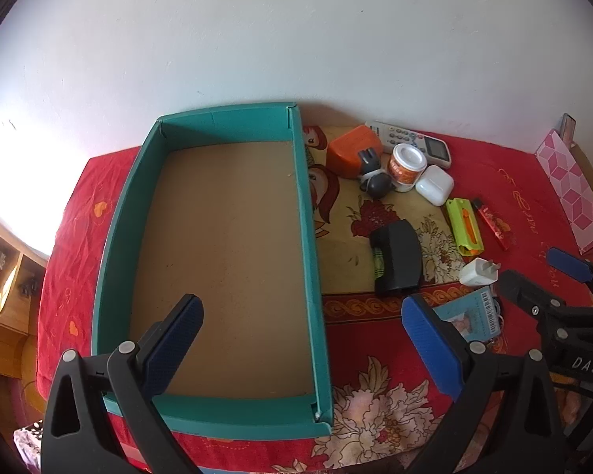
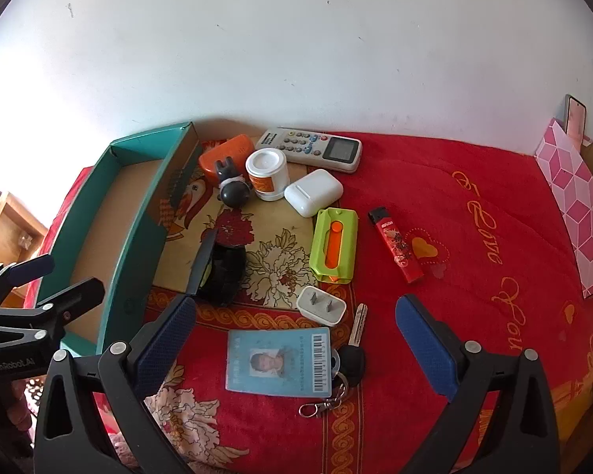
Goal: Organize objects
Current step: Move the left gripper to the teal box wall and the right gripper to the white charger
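An empty teal box (image 1: pixel 308 213) with a brown floor sits on the red cloth; it also shows in the right wrist view (image 2: pixel 138 237). My left gripper (image 1: pixel 300 331) is open over the box's near right wall. My right gripper (image 2: pixel 296 335) is open above a blue ID card (image 2: pixel 278 361) with a key (image 2: pixel 354 351). Beyond lie a white plug (image 2: pixel 322 306), a black case (image 2: pixel 221 272), a green-orange cutter (image 2: pixel 334 247), a red lighter (image 2: pixel 399 251), a white earbud case (image 2: pixel 314 191), a small jar (image 2: pixel 267 173), a remote (image 2: pixel 310 148), an orange box (image 2: pixel 227 154) and a grey toy (image 2: pixel 233 185).
A pink patterned bag (image 2: pixel 577 205) stands at the far right by a phone (image 2: pixel 575 118). A white wall backs the bed. Wooden furniture (image 1: pixel 4 296) stands to the left. The right gripper's body (image 1: pixel 553 308) shows at the right of the left wrist view.
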Available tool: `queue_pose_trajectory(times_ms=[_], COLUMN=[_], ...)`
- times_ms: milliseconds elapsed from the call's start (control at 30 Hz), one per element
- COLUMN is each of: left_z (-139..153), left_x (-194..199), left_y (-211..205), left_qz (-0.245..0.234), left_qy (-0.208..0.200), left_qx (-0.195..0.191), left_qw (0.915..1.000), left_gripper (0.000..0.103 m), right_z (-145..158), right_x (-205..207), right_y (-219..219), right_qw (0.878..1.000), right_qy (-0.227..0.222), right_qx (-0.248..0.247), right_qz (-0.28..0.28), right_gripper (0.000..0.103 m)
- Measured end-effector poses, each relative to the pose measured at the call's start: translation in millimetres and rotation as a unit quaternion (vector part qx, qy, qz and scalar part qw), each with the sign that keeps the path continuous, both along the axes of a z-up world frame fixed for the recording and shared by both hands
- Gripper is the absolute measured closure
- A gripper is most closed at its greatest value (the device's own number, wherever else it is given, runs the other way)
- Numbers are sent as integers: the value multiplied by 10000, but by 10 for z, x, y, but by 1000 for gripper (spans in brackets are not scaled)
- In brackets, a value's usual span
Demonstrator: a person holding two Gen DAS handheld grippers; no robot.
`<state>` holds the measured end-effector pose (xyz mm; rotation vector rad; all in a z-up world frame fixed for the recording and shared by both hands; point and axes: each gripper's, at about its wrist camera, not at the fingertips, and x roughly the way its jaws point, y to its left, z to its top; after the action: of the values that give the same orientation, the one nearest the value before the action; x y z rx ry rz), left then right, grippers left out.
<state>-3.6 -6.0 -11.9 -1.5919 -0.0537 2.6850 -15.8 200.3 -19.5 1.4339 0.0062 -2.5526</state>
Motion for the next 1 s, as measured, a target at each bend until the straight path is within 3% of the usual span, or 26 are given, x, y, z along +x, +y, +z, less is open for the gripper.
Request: queue_pose_trajectory(times_ms=[433,633,1000], left_z=[-124,-135,-269], left_x=[5,26,164], left_y=[-278,-447,-1049], left_qz=[42,114,678], left_qy=[-271,-254,-400], left_qx=[89,-55,-269], left_qw=[9996,9996,9965], left_gripper=[2,2,3], right_z=[-150,-270,-473], right_x=[-99,-116,-130], right_y=[-38,-5,74], right_qw=[9996,9990,9975], right_qy=[-270,-430,-652], right_qx=[56,107,178], right_qz=[8,-11,-224], right_gripper=[0,0,1])
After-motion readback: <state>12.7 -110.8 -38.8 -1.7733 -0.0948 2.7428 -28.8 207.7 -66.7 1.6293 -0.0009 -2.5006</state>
